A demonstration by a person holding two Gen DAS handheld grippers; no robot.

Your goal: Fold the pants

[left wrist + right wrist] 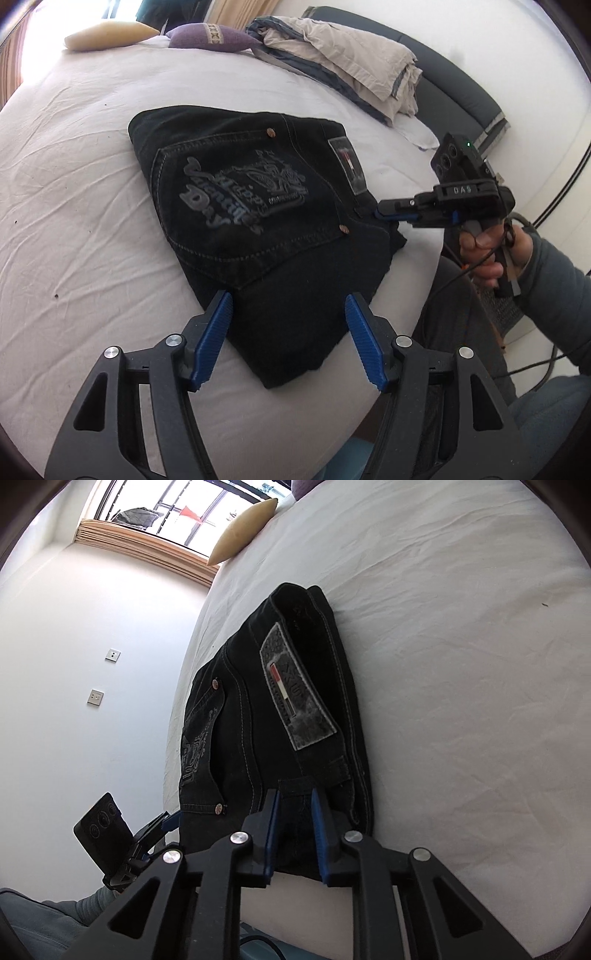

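I saw the black pants (258, 229) lying folded on the bed (74, 221). My left hand-held gripper (288, 314) hovered over their near edge, jaws apart and empty. My right hand-held gripper (294, 801) sat at the waistband corner, jaws narrowly apart, fabric between them; whether they pinched it I couldn't tell.

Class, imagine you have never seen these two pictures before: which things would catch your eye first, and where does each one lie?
First, the folded black jeans in the middle of the white bed, back pocket with pale lettering facing up. Next, the blue-padded left gripper, jaws apart at the near edge of the jeans, and the right gripper at their waistband end. At the far side lie a rumpled beige garment and a purple cushion.
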